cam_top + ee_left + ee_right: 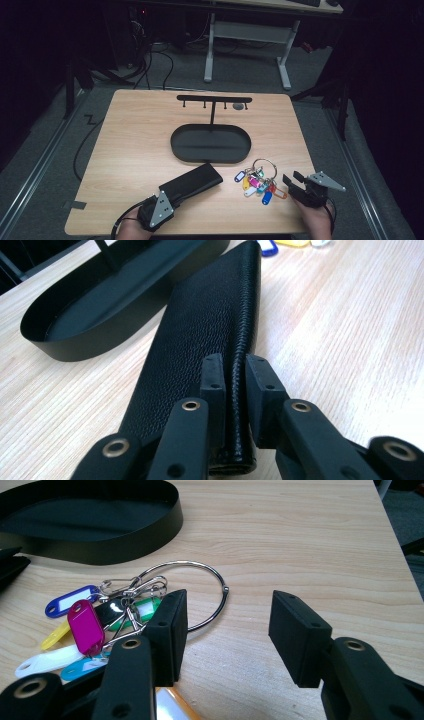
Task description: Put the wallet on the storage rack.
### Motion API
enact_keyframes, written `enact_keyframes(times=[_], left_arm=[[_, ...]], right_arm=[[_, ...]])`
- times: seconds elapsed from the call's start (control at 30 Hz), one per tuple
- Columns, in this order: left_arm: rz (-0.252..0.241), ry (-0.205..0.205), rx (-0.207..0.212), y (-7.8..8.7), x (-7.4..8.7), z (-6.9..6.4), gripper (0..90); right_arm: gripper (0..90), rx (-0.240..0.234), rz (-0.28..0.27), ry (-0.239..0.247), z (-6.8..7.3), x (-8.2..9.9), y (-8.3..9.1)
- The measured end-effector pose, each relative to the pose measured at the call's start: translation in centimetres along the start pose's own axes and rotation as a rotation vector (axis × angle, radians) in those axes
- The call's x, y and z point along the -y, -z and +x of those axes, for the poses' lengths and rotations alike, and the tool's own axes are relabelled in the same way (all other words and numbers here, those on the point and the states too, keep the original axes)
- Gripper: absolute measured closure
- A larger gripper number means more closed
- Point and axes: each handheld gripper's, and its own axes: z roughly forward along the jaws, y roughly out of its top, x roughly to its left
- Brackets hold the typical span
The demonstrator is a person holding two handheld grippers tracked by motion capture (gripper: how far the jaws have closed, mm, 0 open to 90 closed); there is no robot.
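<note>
The left gripper (234, 371) has its jaws narrowed onto the spine edge of the black leather wallet (210, 325), the pads pinching the fold near its close end; the wallet lies flat on the table (135, 130), just beside the near rim of the oval black tray (177, 145), its far end pointing at the key bunch. The right gripper (227, 630) stands with its jaws wide and nothing between the pads, hovering right of the key tags with the metal ring (200, 580) just ahead of its left jaw. The risk, as I judge it, lies in the thin bite: the pads grip only a narrow strip at one end, so on lifting the long wallet may droop, swing or slip out, or fall open along the fold and knock the tray rim. The right jaw could also nudge the keys and scatter them. Count: one wallet, one tray, one hook stand (214, 100) rising from it, one key bunch (257, 182) with about seven coloured tags, two grippers
</note>
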Motion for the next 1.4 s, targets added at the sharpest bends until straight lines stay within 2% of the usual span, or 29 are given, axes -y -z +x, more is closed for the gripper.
enact_keyframes(times=[0.2,0.3,0.43,0.53,0.73,0.83,0.97,1.17,1.33,1.4], left_arm=[[-0.031,0.037,0.017,0.7,0.0,0.5,80.3],[-0.035,0.042,0.02,0.8,0.0,0.6,80.4],[-0.049,0.077,0.031,1.3,-0.2,1.0,80.5],[-0.047,0.084,0.039,1.5,-0.3,1.3,81.0],[-0.057,0.138,0.053,2.0,-0.5,1.8,81.5],[-0.058,0.148,0.053,2.0,-0.5,1.9,81.7],[-0.078,0.185,0.058,2.2,-0.6,2.3,81.8],[-0.098,0.206,0.058,2.6,-0.7,2.5,81.9],[-0.125,0.254,0.07,3.2,-0.8,2.9,82.1],[-0.128,0.258,0.071,3.2,-0.8,2.9,82.1]], right_arm=[[50.4,-0.001,-0.002,-0.002,0.1,-0.1,0.1],[50.5,0.001,-0.002,-0.004,0.1,-0.1,0.1],[50.5,0.004,-0.002,-0.001,0.0,0.0,0.0],[50.8,0.003,0.003,-0.005,0.1,0.0,0.0],[51.7,-0.002,-0.001,0.008,0.1,-0.1,0.0],[51.8,-0.003,0.002,0.005,0.1,-0.1,0.0],[52.1,-0.005,0.001,0.008,0.1,-0.2,0.0],[52.4,-0.007,-0.002,0.011,0.1,-0.2,-0.1],[52.6,-0.006,-0.004,0.018,0.2,-0.3,-0.1],[52.7,-0.004,-0.007,0.017,0.1,-0.4,0.0]])
